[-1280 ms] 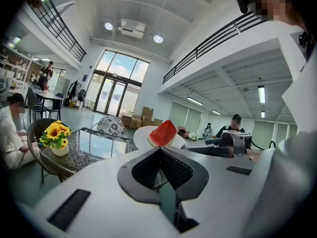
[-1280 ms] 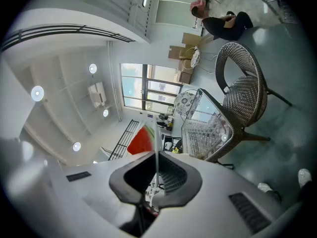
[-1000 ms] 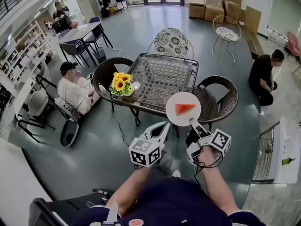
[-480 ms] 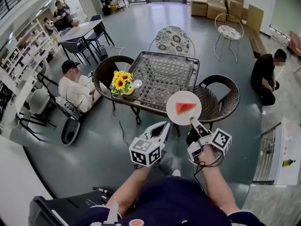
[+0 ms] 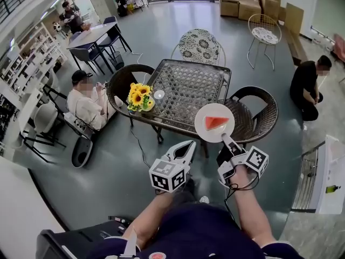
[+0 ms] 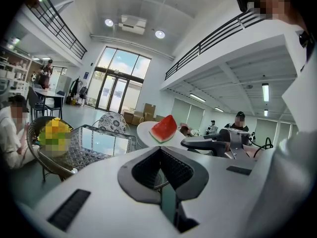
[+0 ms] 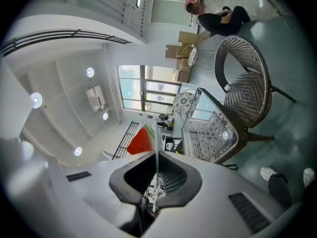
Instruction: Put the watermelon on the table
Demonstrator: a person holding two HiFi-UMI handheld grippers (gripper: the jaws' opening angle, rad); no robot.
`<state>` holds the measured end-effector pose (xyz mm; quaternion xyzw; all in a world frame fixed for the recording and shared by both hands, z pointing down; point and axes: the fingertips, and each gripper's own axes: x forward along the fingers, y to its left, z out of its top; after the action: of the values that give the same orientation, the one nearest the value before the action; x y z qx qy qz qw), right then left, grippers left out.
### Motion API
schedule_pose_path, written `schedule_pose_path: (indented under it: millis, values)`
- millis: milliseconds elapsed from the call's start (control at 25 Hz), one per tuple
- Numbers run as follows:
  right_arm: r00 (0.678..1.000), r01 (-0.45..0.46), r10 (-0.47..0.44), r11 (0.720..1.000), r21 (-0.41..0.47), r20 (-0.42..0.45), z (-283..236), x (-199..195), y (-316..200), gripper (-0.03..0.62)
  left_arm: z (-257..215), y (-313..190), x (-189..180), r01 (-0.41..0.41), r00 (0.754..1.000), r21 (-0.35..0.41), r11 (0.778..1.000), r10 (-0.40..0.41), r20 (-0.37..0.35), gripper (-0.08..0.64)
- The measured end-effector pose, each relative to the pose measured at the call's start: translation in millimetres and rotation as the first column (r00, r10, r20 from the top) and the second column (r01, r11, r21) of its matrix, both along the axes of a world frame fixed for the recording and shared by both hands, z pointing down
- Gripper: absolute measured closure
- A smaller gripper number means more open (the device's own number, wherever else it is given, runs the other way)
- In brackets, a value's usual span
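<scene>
Your right claw point(image 5: 225, 140) was clamped on the near rim of the plate point(image 5: 202, 129). The watermelon point(image 5: 216, 122) sat on that plate, held in the air. The tabletop point(image 5: 186, 88) lay just ahead-left of it. Your left claw point(image 5: 185, 148) was closed, empty and farther away.

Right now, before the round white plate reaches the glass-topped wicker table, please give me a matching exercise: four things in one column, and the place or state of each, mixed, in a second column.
Column one:
1. red watermelon slice
2. round white plate
3. yellow sunflowers
4. left gripper

Column two:
A. stands on the glass-topped table
B. has nothing between its jaws
C. its rim is clamped by the right gripper
D. lies on the plate

Pairs: 1-D, 2-C, 3-A, 4-B.
</scene>
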<state>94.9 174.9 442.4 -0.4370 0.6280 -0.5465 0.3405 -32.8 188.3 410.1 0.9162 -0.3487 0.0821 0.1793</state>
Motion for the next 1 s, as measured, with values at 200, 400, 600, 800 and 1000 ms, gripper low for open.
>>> schedule_pose_path:
  millis: [200, 400, 600, 800, 1000]
  values:
    - [1.0, -0.018, 0.018, 1.0, -0.022, -0.011, 11, 7, -25, 0.577, 12, -29, 4, -0.01, 1.0, -0.021, 1.0, 0.01, -0.002, 0.555]
    - [0.999, -0.03, 0.029, 0.999, -0.044, -0.021, 16, 12, -48, 0.577, 20, -56, 8, -0.024, 1.0, -0.044, 0.999, 0.023, -0.007, 0.555]
    - [0.999, -0.04, 0.039, 0.997, -0.07, -0.028, 26, 14, -83, 0.577, 29, -95, 7, -0.029, 1.0, -0.065, 0.997, 0.028, -0.009, 0.555]
    - [0.999, -0.039, 0.037, 0.995, -0.088, -0.03, 35, 13, -110, 0.577, 35, -126, 6, -0.031, 1.0, -0.065, 0.997, 0.031, -0.002, 0.555]
    - [0.999, -0.044, 0.04, 0.992, -0.116, -0.035, 43, 5, -150, 0.577, 40, -169, -4, -0.039, 0.999, -0.081, 0.996, 0.04, 0.001, 0.555]
